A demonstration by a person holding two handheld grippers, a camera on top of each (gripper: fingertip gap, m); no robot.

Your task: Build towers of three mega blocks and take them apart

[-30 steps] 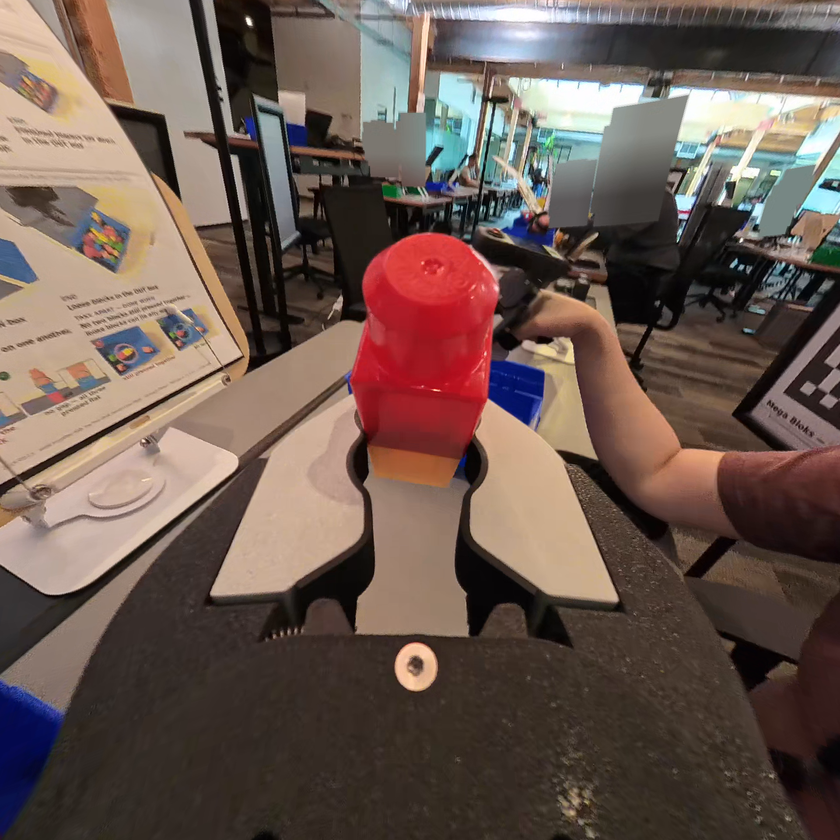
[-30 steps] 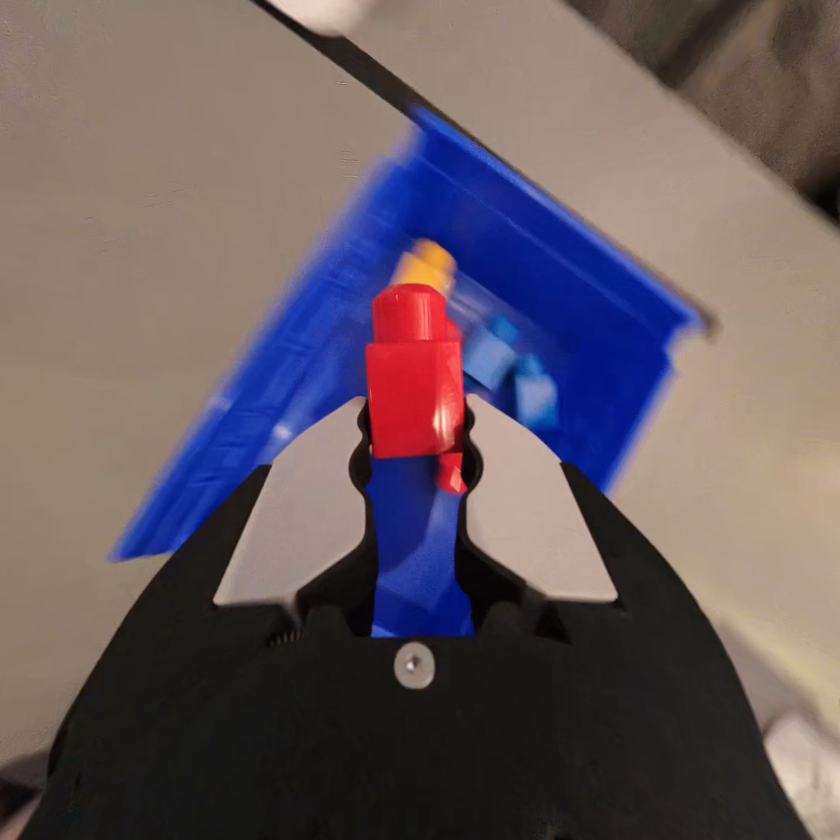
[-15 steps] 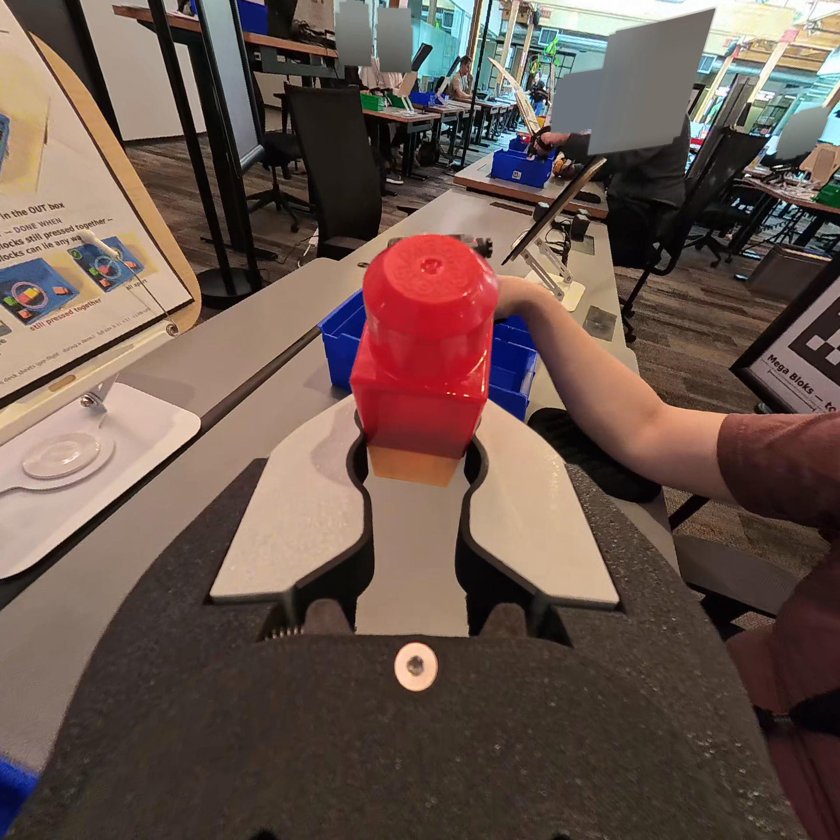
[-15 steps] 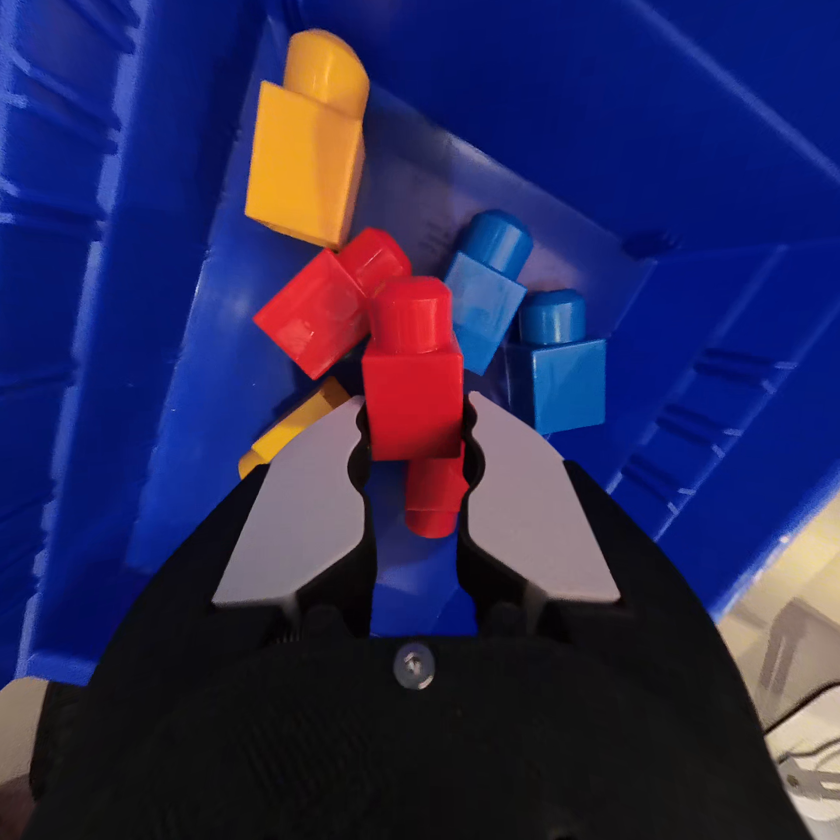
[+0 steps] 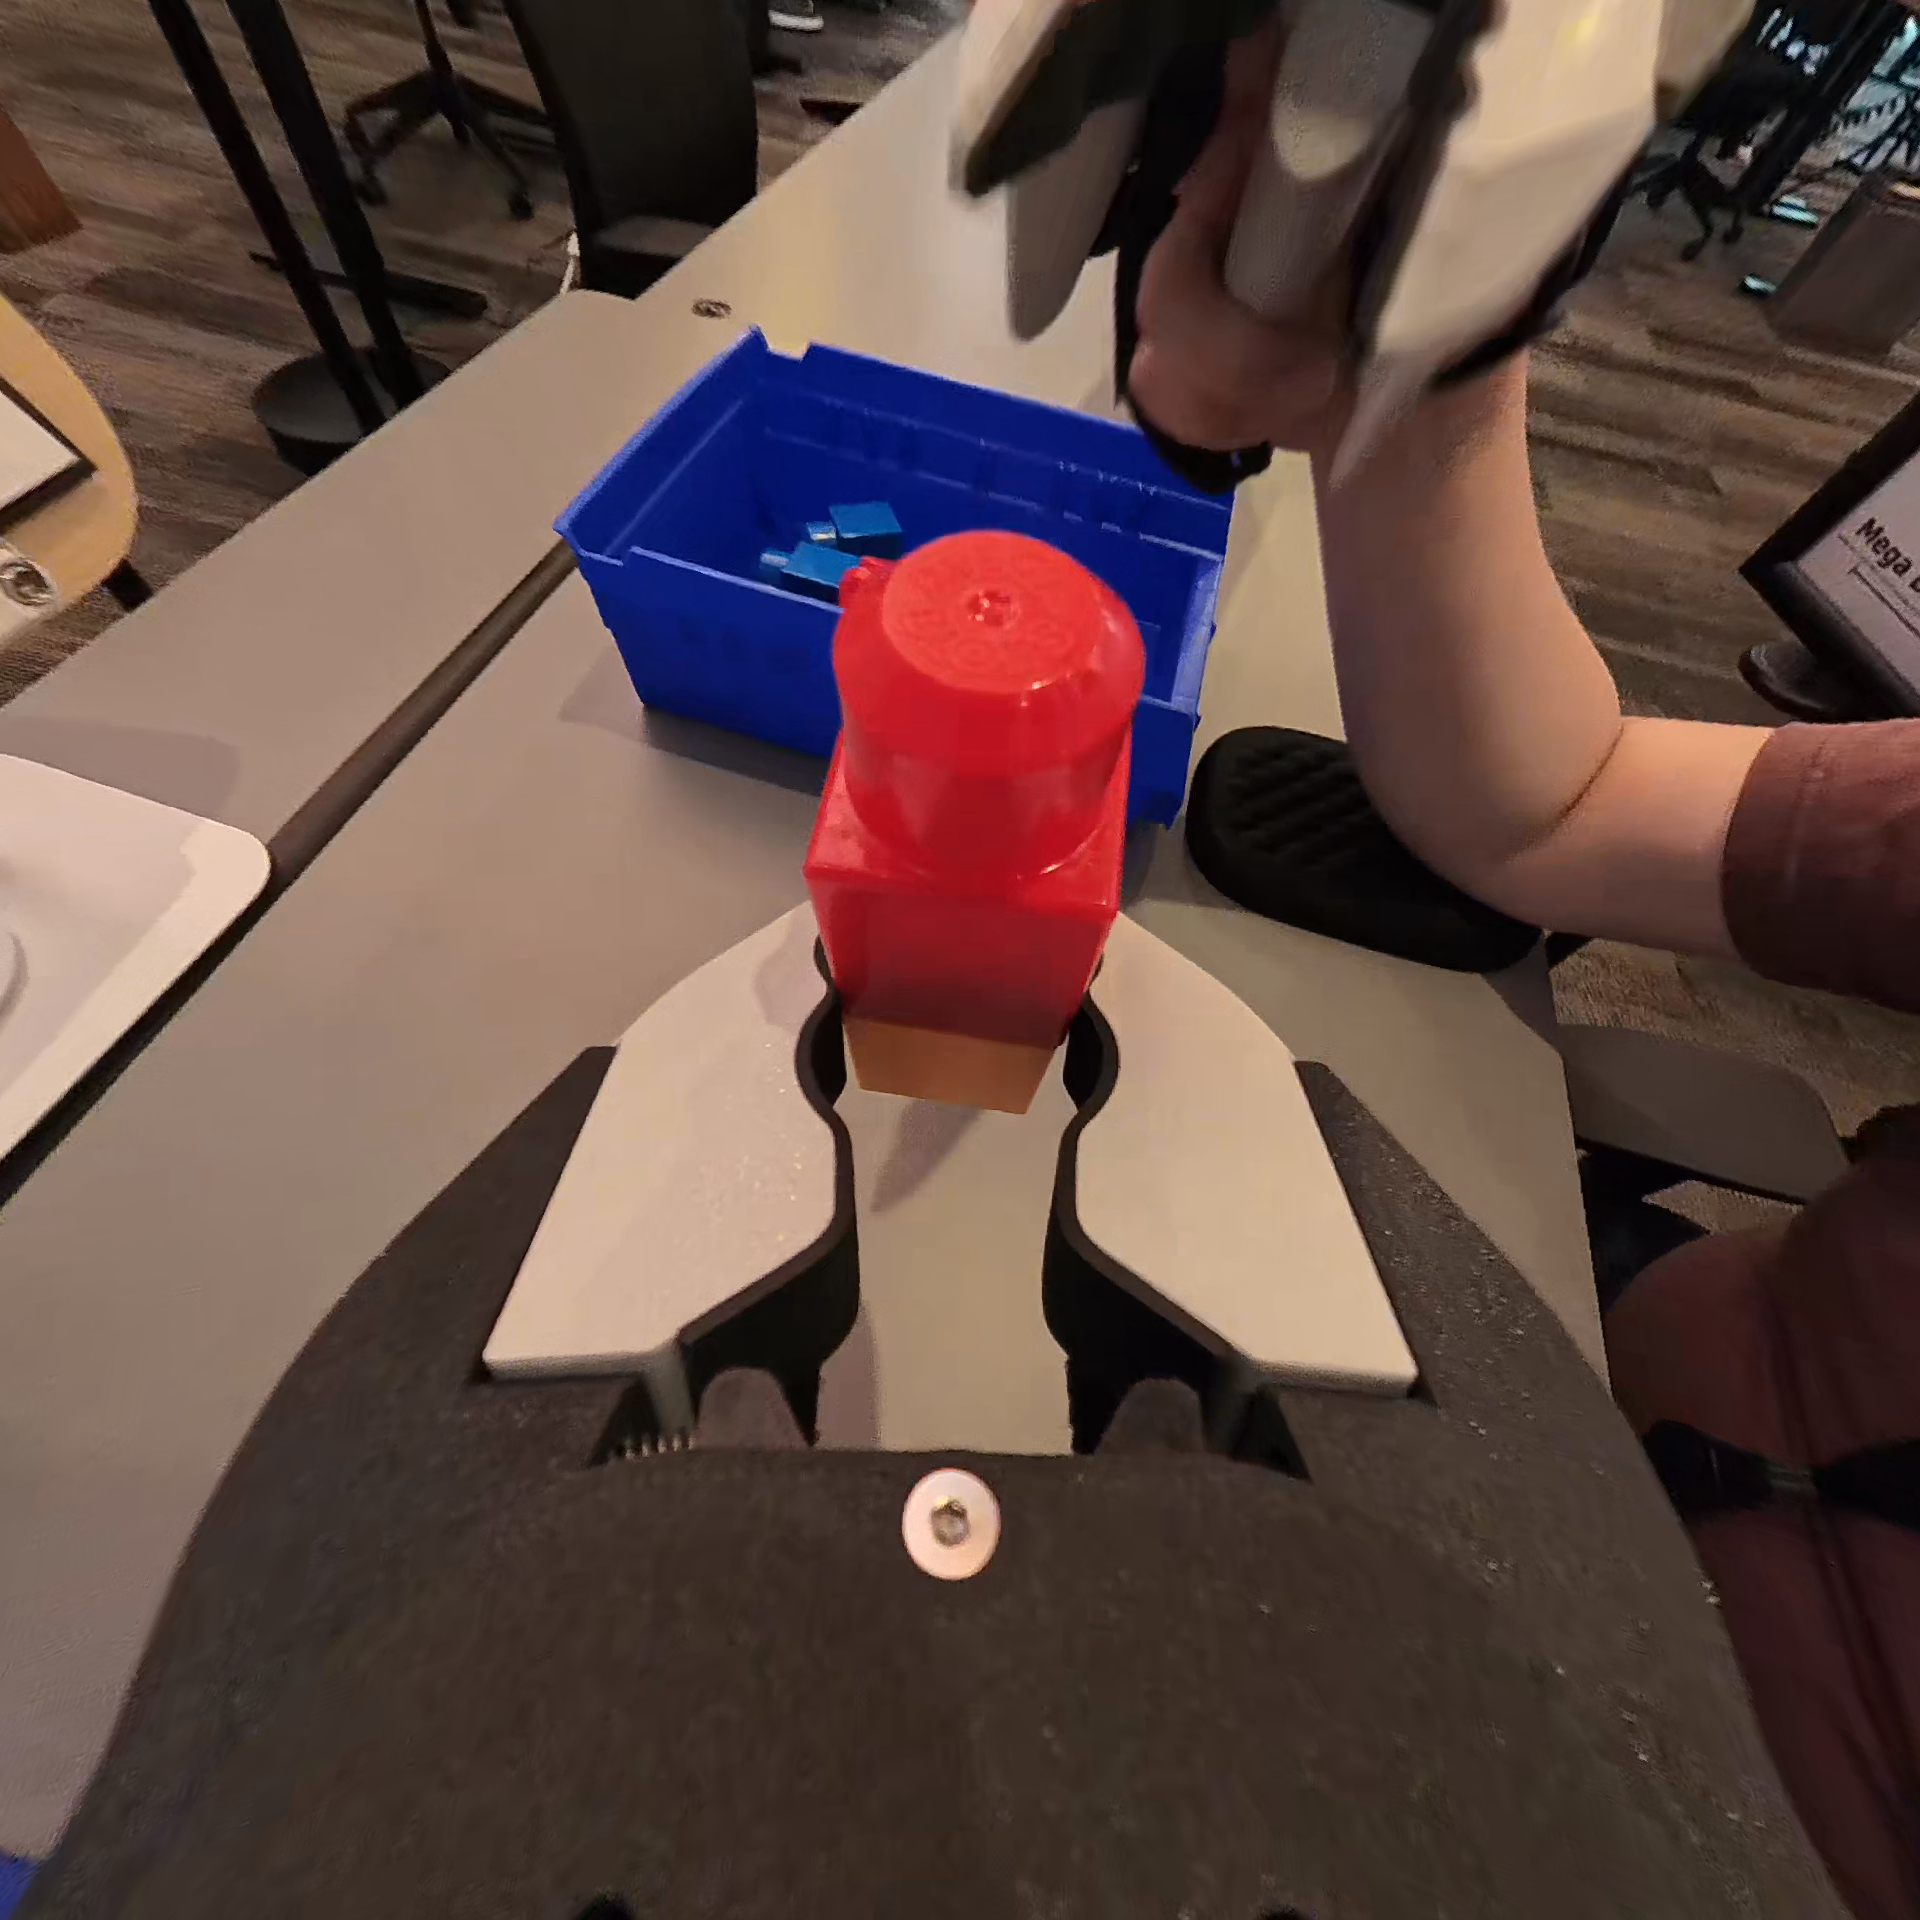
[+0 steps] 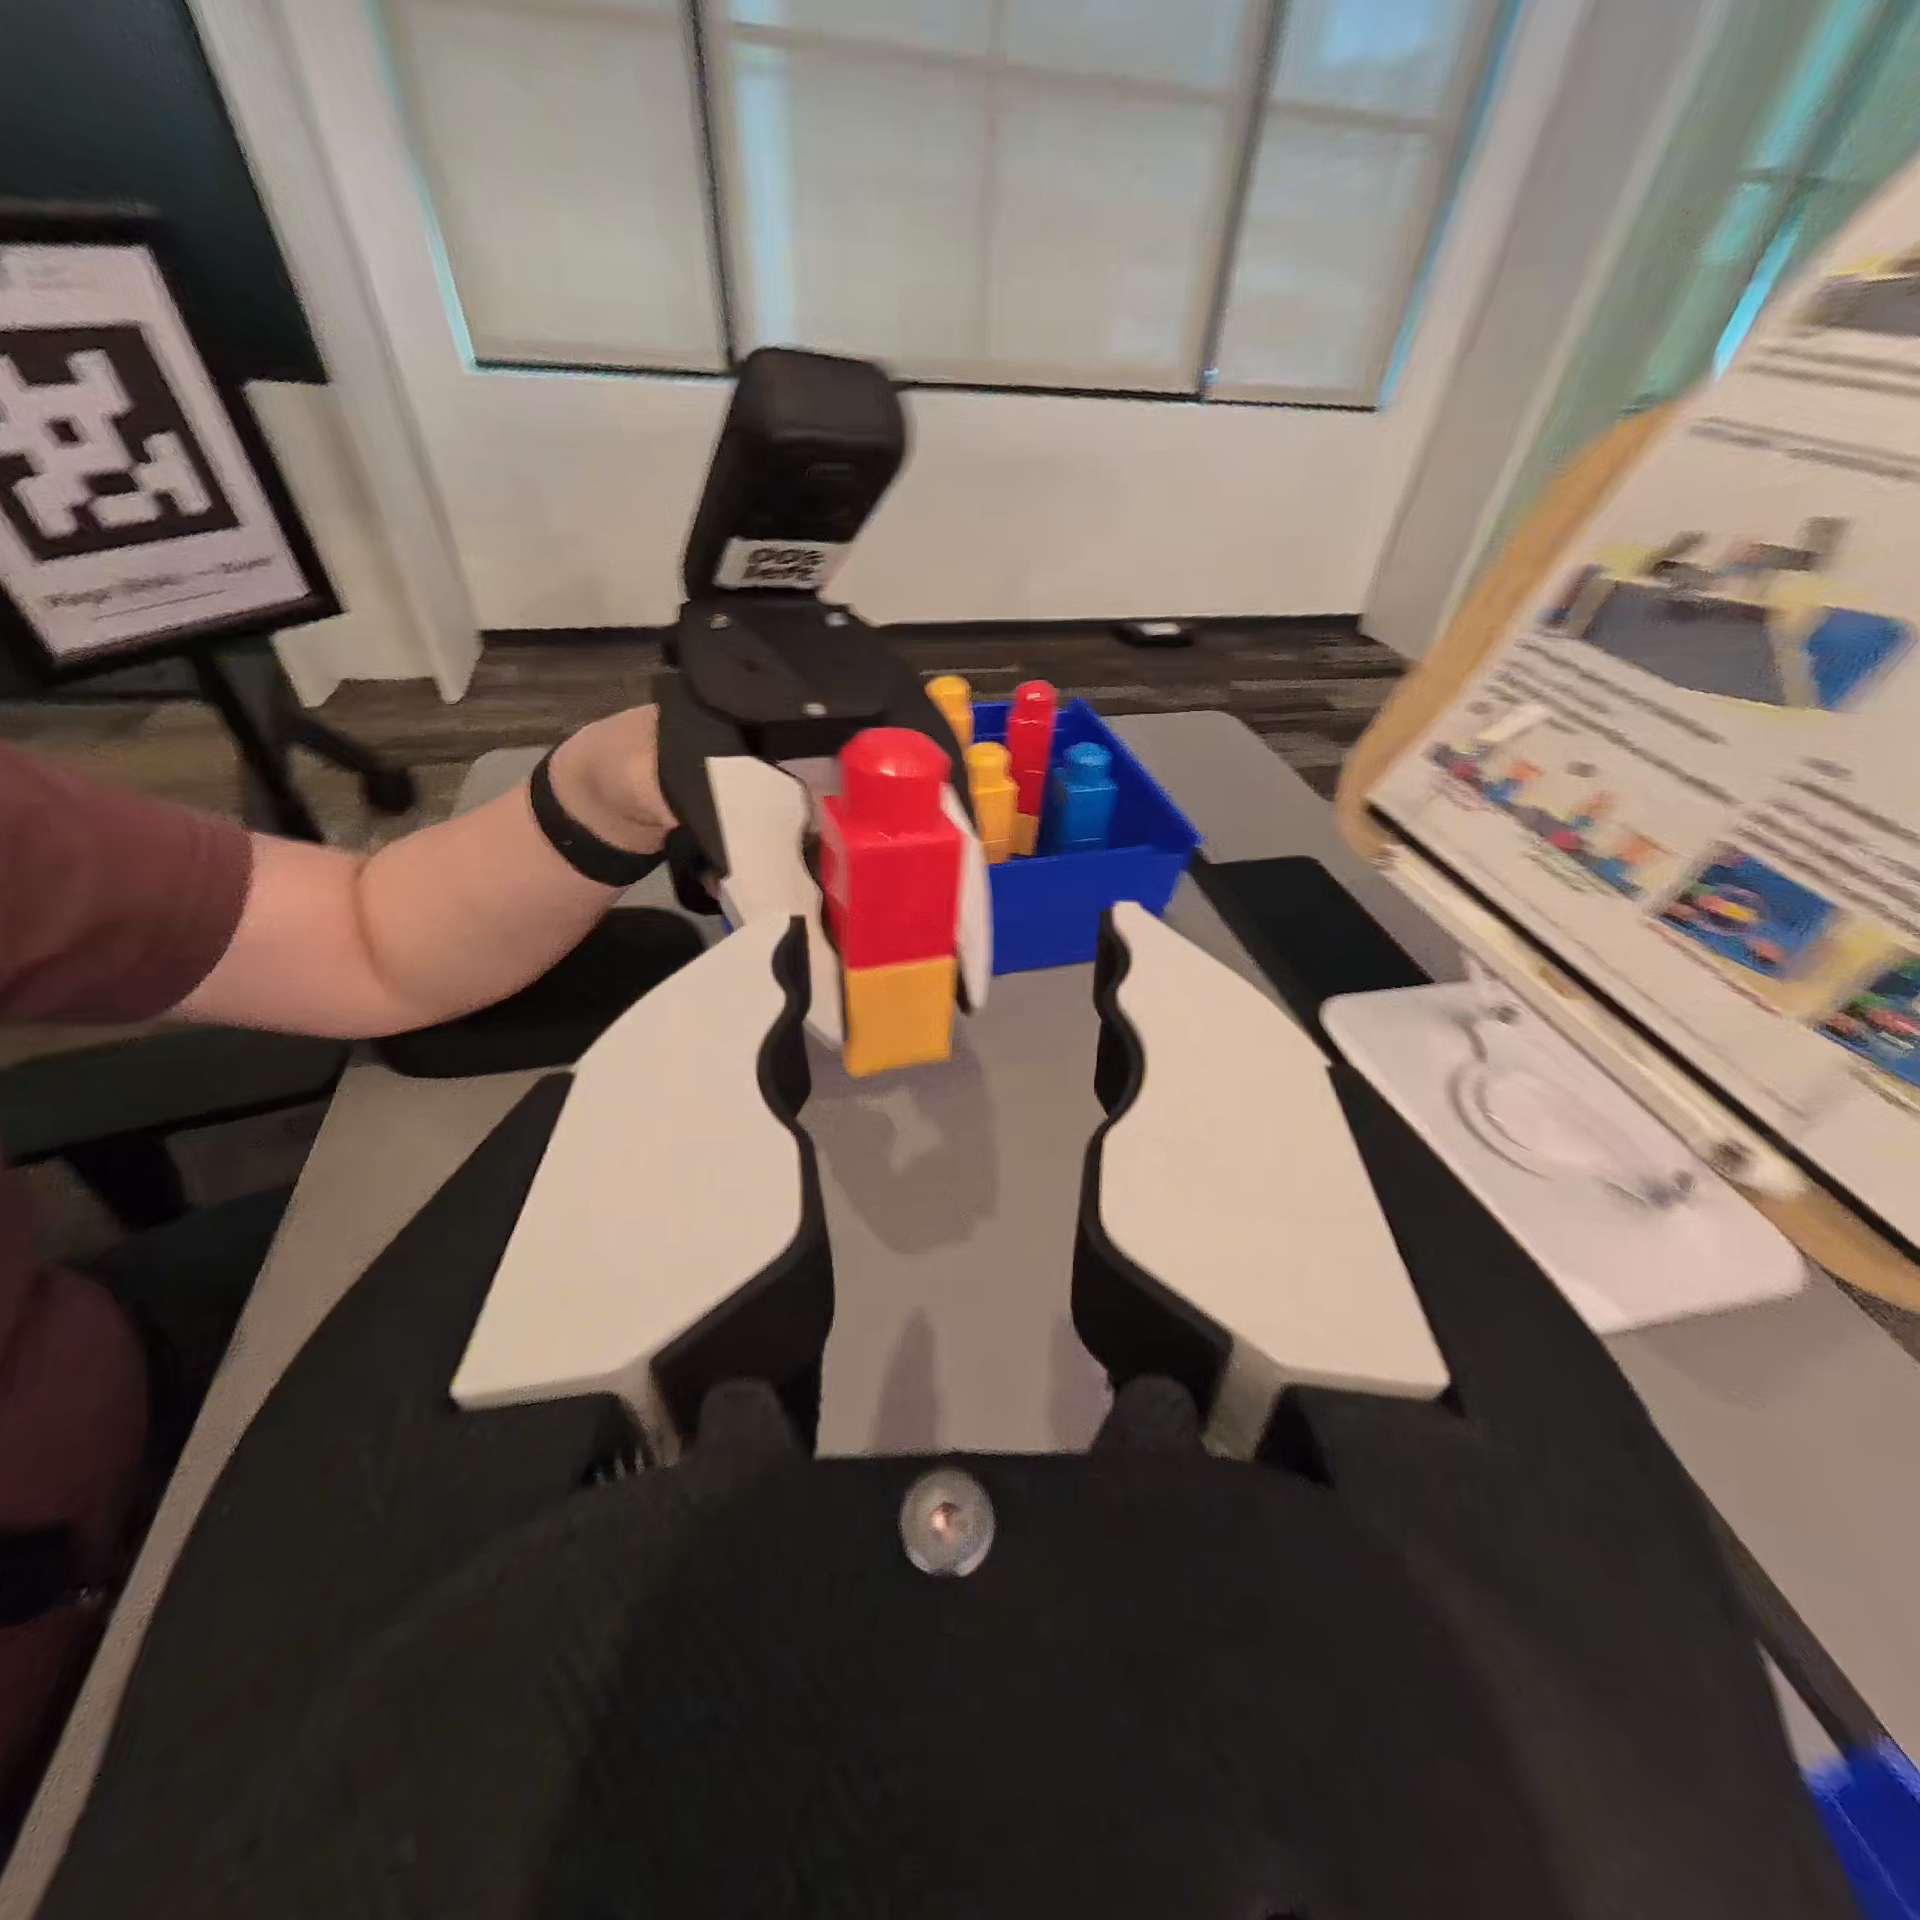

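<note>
blocks first: your left gripper (image 5: 961, 1023) has its jaws clamped on the red block (image 5: 966, 883), the orange block (image 5: 945, 1070) plugged underneath, held above the bench (image 5: 468, 935) so the other hand can pull. your right gripper (image 6: 945, 997) faces it with jaws spread and empty. at 12 o'clock beyond, the blue bin (image 5: 707, 634) keeps loose blue blocks (image 5: 831, 551).

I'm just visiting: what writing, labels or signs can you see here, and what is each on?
Framed sign, left in the right wrist view: black-and-white code pattern, with a caption too blurred to read.
White label on the black camera: short print, blurred.
Instruction board, at right: pictures and small print, blurred.
No other writing can be made out.
</note>
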